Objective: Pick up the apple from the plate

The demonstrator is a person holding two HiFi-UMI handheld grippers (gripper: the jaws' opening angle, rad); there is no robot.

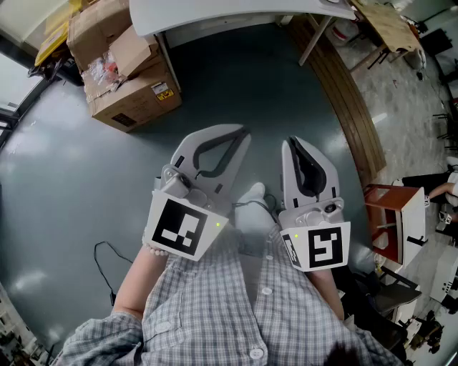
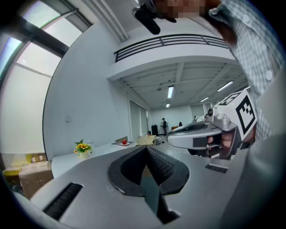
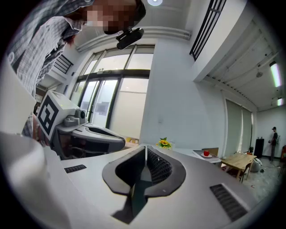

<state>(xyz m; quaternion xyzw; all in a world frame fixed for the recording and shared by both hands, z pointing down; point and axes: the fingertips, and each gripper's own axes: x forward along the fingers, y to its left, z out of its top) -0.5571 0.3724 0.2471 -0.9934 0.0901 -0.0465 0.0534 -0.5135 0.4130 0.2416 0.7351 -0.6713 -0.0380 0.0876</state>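
A small red apple (image 2: 124,142) lies on a white plate (image 2: 120,144) on a distant white table, far ahead of both grippers. The right gripper view shows the same apple (image 3: 206,153) and plate (image 3: 207,156), also far off. In the head view I hold both grippers close to my chest above the floor. The left gripper (image 1: 240,132) is shut with nothing in it, and so is the right gripper (image 1: 293,143). Their jaws meet in the left gripper view (image 2: 146,147) and in the right gripper view (image 3: 145,147).
A pot of yellow flowers (image 2: 82,147) stands on the white table (image 1: 215,14). Cardboard boxes (image 1: 122,64) sit on the floor at the far left. A wooden table (image 3: 239,161) stands beyond the plate. A red stool (image 1: 390,207) is at my right, and a black cable (image 1: 107,257) lies at my left.
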